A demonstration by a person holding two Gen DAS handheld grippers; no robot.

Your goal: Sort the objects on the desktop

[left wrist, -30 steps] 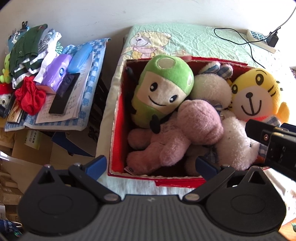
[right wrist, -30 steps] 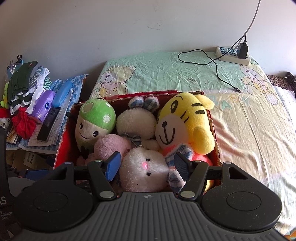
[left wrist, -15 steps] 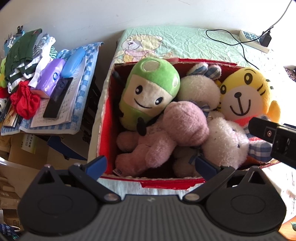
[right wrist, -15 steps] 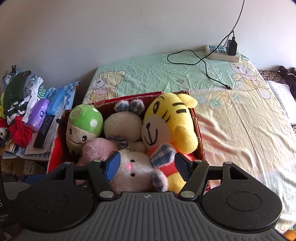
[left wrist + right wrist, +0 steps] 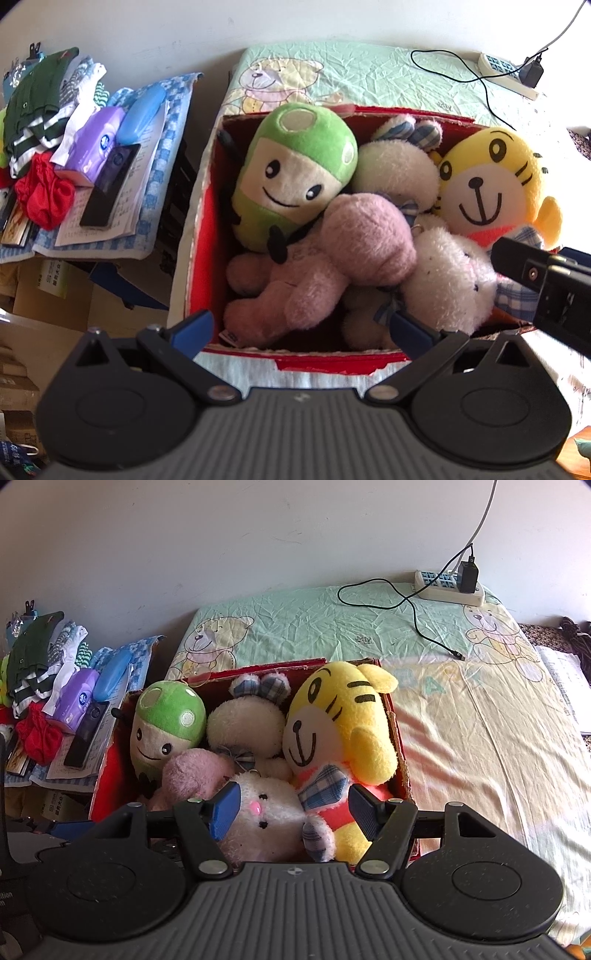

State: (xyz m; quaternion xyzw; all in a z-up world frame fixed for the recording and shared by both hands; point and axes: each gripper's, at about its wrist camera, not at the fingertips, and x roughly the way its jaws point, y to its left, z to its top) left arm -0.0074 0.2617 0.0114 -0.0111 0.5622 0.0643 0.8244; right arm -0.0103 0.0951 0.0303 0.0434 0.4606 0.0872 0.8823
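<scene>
Hovering over the box, the right gripper is released, white rabbit directly between its fingers. The left gripper, also released, is nearer the pink toy.

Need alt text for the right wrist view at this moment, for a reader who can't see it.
The open right gripper hovers over a red box packed with plush toys: a white bunny nearest, a yellow tiger and a green-capped doll behind. The box sits on a bear-print bedsheet.

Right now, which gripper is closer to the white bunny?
Right. The right gripper has its open fingers on either side of the white bunny. The left gripper is open over the pink plush, to the bunny's left.
</scene>
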